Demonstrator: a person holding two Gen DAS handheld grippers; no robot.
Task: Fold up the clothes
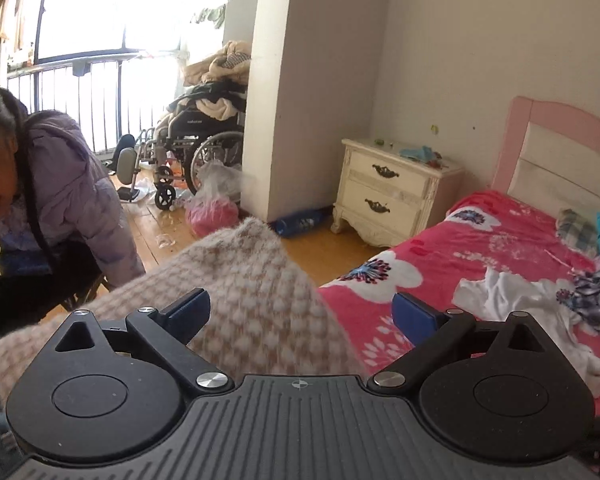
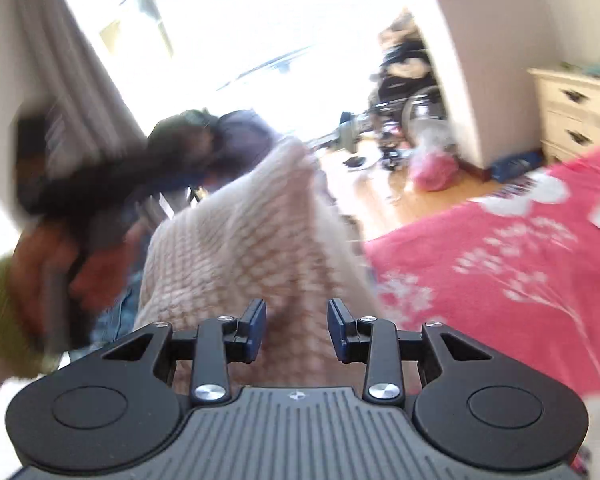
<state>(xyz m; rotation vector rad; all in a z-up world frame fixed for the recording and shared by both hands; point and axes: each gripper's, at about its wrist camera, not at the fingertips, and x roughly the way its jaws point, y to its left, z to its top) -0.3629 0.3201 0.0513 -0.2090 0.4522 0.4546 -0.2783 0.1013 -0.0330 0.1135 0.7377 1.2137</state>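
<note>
We see left tongs [image 1: 300, 312] spread wide, pink-and-white knit sweater [image 1: 256, 292] between them, pads clear of it. Right tongs [image 2: 297, 330] partly open, pads not pressing the knit. Sweater hangs raised beside the bed [image 1: 440, 256].

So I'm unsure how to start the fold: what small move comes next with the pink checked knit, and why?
Probably close the left gripper on the pink checked knit: its fingers stand wide apart with cloth between, unpinched. The garment hangs bunched beside the red floral bed, not spread.
</note>
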